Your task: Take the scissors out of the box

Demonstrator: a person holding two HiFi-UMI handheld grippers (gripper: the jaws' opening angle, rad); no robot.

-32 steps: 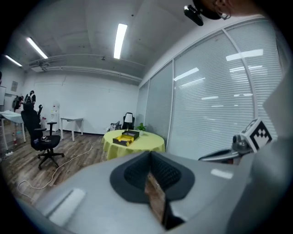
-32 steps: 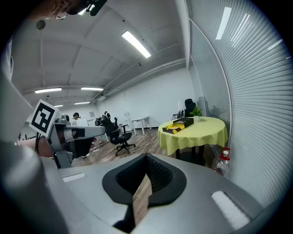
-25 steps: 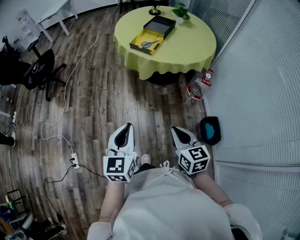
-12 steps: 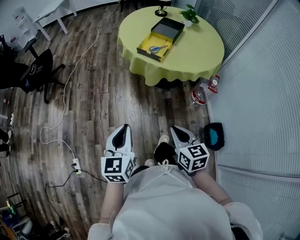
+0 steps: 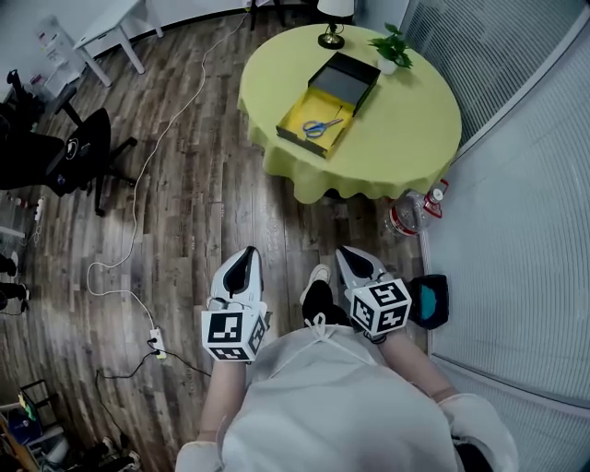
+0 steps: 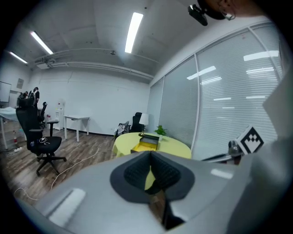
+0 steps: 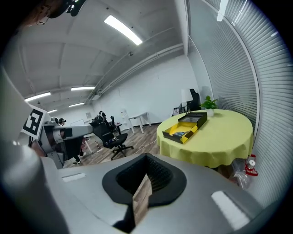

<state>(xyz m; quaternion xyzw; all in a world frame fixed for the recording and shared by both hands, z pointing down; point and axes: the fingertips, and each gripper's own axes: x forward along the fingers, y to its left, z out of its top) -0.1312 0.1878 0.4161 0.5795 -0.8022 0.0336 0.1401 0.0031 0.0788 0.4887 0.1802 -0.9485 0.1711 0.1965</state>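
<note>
**A:** Where are the scissors (image 5: 320, 127)?

**B:** In the box (image 5: 298, 117), flat on its yellow bottom, nearer the box's front wall than its back.

**A:** Which way do they lie?

**B:** In the head view their long axis runs crosswise to the box, a little slanted. The blue handles are toward the box's left wall and the blades toward its right.

**A:** And the box?

**B:** It is open, with its black lid (image 5: 346, 81) laid back at the far end. The box sits on the bench (image 5: 406, 138) with the yellow cloth. A plant (image 5: 394, 48) and a lamp (image 5: 332, 28) stand beyond the lid.

**A:** The hands?

**B:** Both are well apart from the box, on its near side. They are low over the wooden floor (image 5: 184, 212), just in front of the person's body. The left gripper (image 5: 245, 256) and the right gripper (image 5: 354, 258) are held side by side. Both point ahead toward the box and slightly down, with the marker cubes (image 5: 230, 334) at the rear.

**A:** Jaws?

**B:** The left jaws are together with nothing between them. The right jaws are also together, with only a slit of floor showing, and they are empty.
</note>
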